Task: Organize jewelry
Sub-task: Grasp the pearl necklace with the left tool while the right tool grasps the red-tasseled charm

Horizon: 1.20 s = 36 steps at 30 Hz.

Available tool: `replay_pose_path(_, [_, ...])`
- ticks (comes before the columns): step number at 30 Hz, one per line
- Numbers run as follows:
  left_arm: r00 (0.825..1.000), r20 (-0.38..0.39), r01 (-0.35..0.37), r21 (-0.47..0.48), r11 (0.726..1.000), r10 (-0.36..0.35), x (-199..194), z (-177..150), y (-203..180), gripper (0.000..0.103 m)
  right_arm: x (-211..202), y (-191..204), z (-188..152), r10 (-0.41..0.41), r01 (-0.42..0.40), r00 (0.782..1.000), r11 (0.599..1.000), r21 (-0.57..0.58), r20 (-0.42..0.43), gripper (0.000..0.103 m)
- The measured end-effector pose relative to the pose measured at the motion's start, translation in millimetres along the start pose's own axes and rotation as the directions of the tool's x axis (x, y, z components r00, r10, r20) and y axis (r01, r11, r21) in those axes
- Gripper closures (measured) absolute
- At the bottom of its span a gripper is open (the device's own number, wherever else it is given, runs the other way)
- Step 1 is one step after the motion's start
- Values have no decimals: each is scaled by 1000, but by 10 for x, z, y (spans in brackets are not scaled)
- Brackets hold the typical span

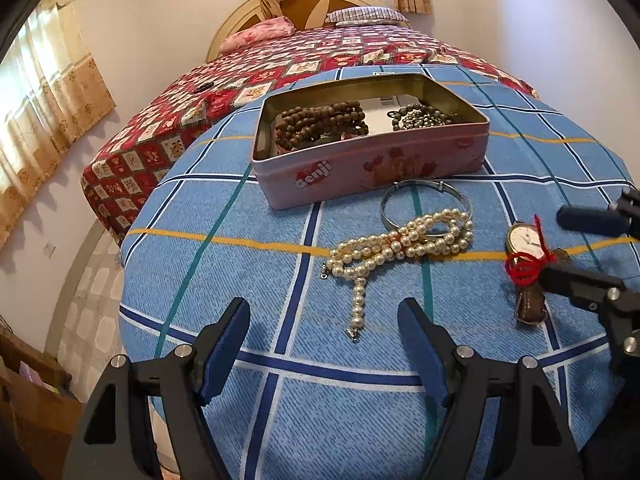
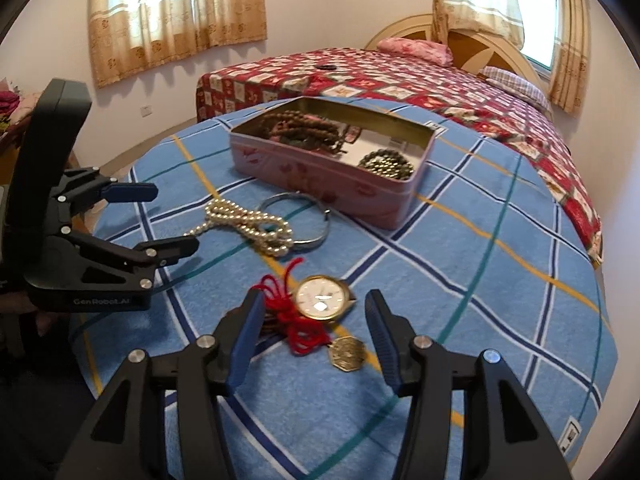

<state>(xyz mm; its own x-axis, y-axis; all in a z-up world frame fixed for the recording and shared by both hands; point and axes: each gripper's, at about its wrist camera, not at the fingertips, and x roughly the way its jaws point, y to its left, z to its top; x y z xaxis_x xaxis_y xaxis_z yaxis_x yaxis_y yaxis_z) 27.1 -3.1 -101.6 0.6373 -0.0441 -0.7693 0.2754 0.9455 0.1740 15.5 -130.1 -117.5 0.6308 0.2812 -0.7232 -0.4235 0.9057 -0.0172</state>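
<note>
Both claws spread, gripping nothing – right claw (image 2: 312,322) straddling watch (image 2: 323,296) and red cord (image 2: 298,322) – could easily snag cord, drag pendant (image 2: 345,354).

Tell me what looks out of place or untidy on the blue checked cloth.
Several pieces lie loose outside the pink tin: the pearl necklace is heaped across the silver bangle, and red cord is tangled over the watch beside a brass pendant. Only two bead strands are already in the tin.
</note>
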Motion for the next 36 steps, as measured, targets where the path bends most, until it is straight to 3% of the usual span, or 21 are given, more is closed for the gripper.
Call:
replay_pose_path(2, [1000, -2, 1, -13, 1000, -1, 10, 6, 27, 26, 44, 5, -16, 23, -23, 1000, 1000, 1, -16, 71])
replay_pose_path(3, [1000, -3, 2, -16, 1000, -2, 13, 8, 37, 26, 49, 3, -21, 31, -31, 999, 999, 6, -15, 89])
replay_pose_path(4, [1000, -2, 2, -20, 1000, -2, 16, 14, 47, 26, 59, 4, -24, 34, -34, 999, 999, 9, -15, 94])
replay_pose_path(15, [1000, -5, 4, -67, 998, -5, 41, 56, 199, 26, -130, -184, 75, -44, 39, 997, 997, 66, 64, 97])
replay_pose_path(25, [999, 24, 31, -29, 999, -31, 87, 183, 63, 26, -125, -413, 76, -104, 98, 993, 988, 116, 52, 97])
replay_pose_path(32, [995, -1, 98, -13, 995, -98, 281, 252, -25, 26, -94, -465, 46, -112, 106, 993, 986, 127, 39, 97])
replay_pose_path(33, [994, -13, 111, -22, 994, -112, 312, 245, -11, 28, -90, -467, 39, -110, 105, 993, 986, 127, 38, 97])
replay_pose_path(35, [989, -15, 149, -40, 988, -149, 312, 216, 19, 45, -83, -473, 28, -108, 102, 993, 987, 127, 37, 97])
replay_pose_path(36, [987, -13, 157, -39, 987, -158, 296, 210, 25, 61, -85, -481, 27, -108, 102, 993, 986, 129, 37, 97])
